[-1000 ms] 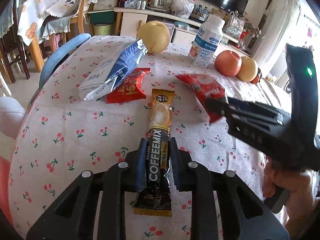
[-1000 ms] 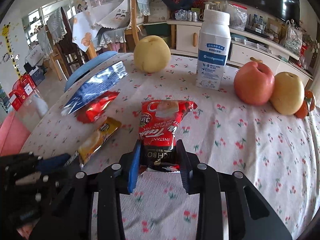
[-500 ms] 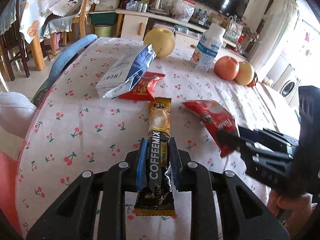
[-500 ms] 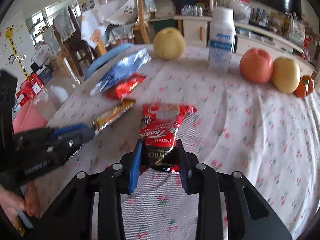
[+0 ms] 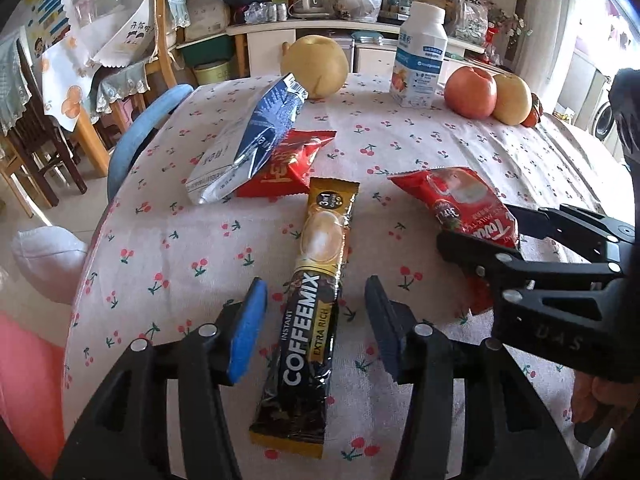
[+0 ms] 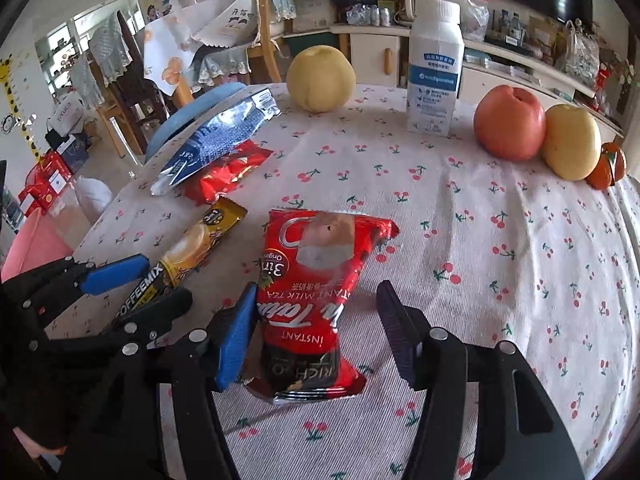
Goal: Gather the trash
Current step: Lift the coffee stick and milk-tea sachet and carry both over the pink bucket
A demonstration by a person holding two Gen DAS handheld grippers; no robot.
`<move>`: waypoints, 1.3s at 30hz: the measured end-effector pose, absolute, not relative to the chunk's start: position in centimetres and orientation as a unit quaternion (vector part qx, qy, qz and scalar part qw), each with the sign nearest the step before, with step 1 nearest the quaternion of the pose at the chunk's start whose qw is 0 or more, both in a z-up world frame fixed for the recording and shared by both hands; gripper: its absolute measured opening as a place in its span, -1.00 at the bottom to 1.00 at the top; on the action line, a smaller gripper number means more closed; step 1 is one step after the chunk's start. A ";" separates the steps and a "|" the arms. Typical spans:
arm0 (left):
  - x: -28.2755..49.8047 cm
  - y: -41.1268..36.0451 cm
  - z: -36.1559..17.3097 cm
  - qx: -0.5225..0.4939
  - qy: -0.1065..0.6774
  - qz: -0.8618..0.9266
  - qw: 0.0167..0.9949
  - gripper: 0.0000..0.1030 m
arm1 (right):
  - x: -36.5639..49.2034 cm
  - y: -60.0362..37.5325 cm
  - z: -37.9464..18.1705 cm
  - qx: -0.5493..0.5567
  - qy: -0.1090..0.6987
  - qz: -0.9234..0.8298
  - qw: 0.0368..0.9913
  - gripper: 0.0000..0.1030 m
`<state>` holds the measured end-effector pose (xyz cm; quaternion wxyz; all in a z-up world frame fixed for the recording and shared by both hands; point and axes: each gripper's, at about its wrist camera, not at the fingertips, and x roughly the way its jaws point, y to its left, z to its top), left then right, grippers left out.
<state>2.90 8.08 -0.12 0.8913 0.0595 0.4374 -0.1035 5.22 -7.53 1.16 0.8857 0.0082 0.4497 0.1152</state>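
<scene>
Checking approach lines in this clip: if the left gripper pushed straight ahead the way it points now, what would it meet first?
The left gripper is open, already straddling the Coffeemix sachet. Going straight on, it would slide along that sachet; the next thing ahead looks like the red snack packet under the blue-and-white bag, though depth is uncertain.

The long gold-and-black foil sachet (image 5: 316, 296) reads "INSTANT COFFEEMIX EXTRA RICH" and "3in1"; the red foil sachet (image 6: 316, 280) reads "INSTANT MILK TEA", "3in1"

Left tongs (image 5: 314, 312) spread wide, coffee sachet (image 5: 310, 308) flat between, untouched
</scene>
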 end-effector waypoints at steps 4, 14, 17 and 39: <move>2.6 8.4 0.0 0.056 0.434 -0.107 0.893 -0.46 | 5.0 -6.6 1.2 -0.025 0.445 0.113 0.888 -0.24; 2.5 10.9 1.1 -0.029 0.430 -0.126 0.893 -0.61 | 3.5 -6.8 2.1 -0.023 0.425 0.113 0.898 -0.34; 2.3 11.9 1.6 -0.056 0.423 -0.135 0.894 -0.61 | 2.9 -6.8 3.0 -0.016 0.414 0.114 0.903 -0.35; -5.6 23.0 7.6 -0.091 0.336 -0.049 0.936 -0.61 | -6.1 0.8 8.5 0.037 0.378 0.212 0.901 -0.35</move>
